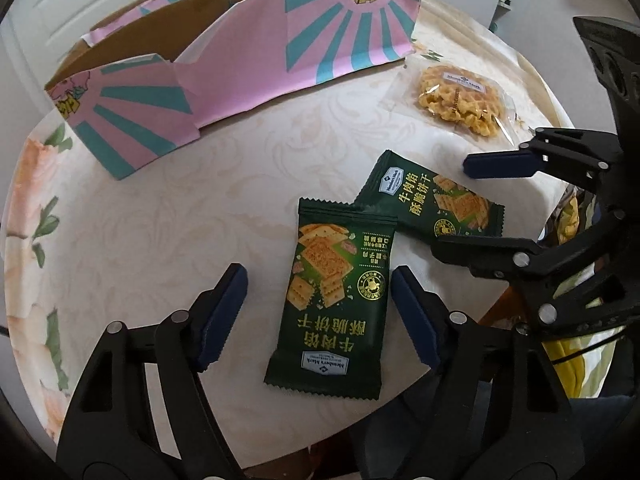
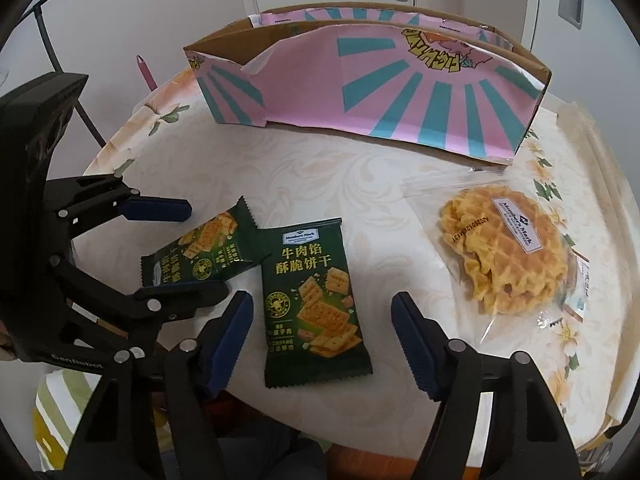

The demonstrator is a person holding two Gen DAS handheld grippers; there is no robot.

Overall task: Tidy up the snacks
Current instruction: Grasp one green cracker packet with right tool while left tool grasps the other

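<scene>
Two blue-padded fingers of the left gripper (image 1: pixel 319 312) are seen closest in the left wrist view, spread wide and released, with nothing held. Between them one green cracker packet (image 1: pixel 334 300) lies flat on the tablecloth (image 1: pixel 160 220). A second green cracker packet (image 1: pixel 434 200) is tucked partly under its far corner. One clear waffle bag (image 1: pixel 460 102) sits farther right. One pink-and-teal cardboard box (image 1: pixel 248 68) stands at the back. The right gripper (image 1: pixel 464 208) enters from the right, its jaws parted around the second packet's edge.

From the right wrist view, the right gripper (image 2: pixel 323 340) is also released, straddling one green packet (image 2: pixel 312 304). The other green packet (image 2: pixel 200 252) lies to its left, framed by the open left gripper (image 2: pixel 200 248). The single waffle bag (image 2: pixel 508 256) rests at right, apart from both packets. The single box (image 2: pixel 380 104) stands behind, open-topped.
</scene>
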